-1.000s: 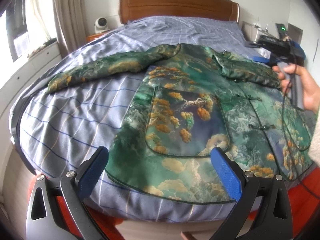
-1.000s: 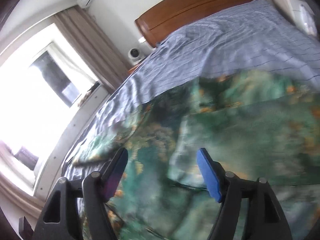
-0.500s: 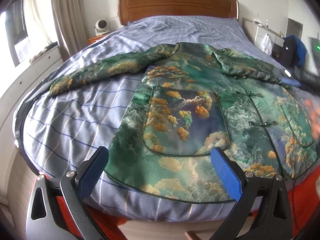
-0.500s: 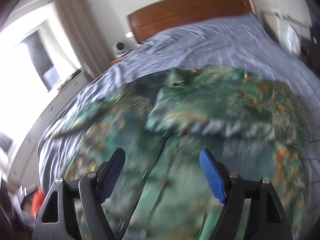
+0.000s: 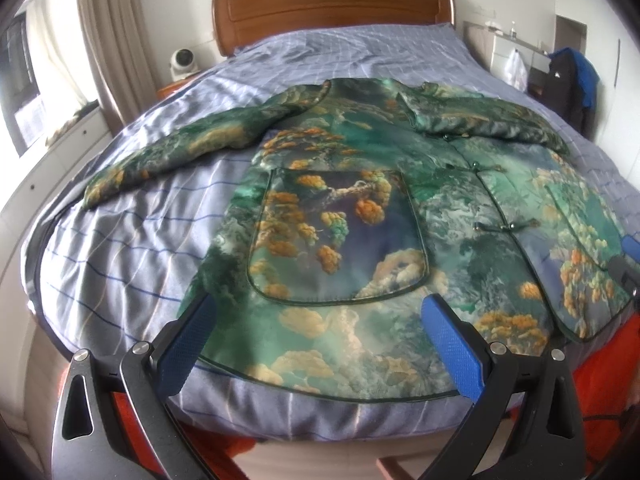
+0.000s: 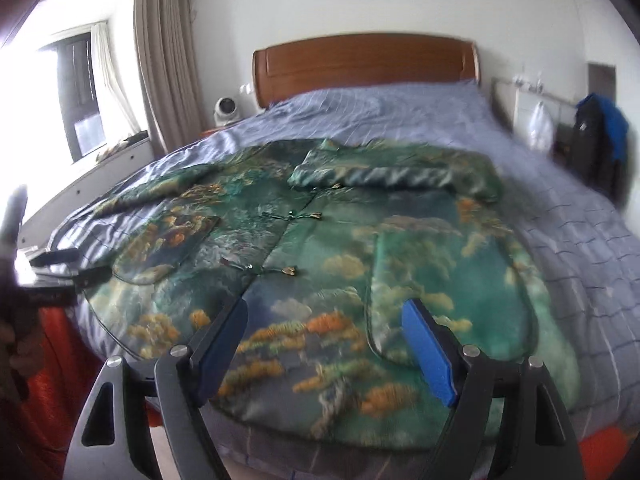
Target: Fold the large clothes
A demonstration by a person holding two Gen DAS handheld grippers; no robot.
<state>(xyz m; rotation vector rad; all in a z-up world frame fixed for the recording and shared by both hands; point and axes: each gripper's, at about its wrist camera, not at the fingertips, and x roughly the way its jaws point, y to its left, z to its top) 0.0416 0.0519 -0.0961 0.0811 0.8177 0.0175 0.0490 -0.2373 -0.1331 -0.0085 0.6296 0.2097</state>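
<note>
A large green jacket (image 5: 360,216) printed with orange and cream clouds lies front-up on the bed, buttoned with frog clasps. Its left sleeve (image 5: 180,152) stretches out to the left; its right sleeve (image 5: 488,124) is folded across the chest. My left gripper (image 5: 320,340) is open and empty above the jacket's lower hem at the foot of the bed. My right gripper (image 6: 324,344) is open and empty over the hem on the right half of the jacket (image 6: 360,264); its tip shows at the right edge of the left wrist view (image 5: 626,264).
The bed has a blue-grey checked cover (image 5: 120,248) and a wooden headboard (image 5: 332,8). A white fan (image 5: 184,64) stands on the nightstand at left. A white cabinet (image 5: 504,56) and a dark bag (image 5: 568,84) stand at right. Red fabric (image 5: 600,392) lies below the bed's foot.
My right gripper has pulled back from close over the folded sleeve to the foot of the bed beside my left gripper. My left gripper has barely moved. The hand left the left wrist view.
</note>
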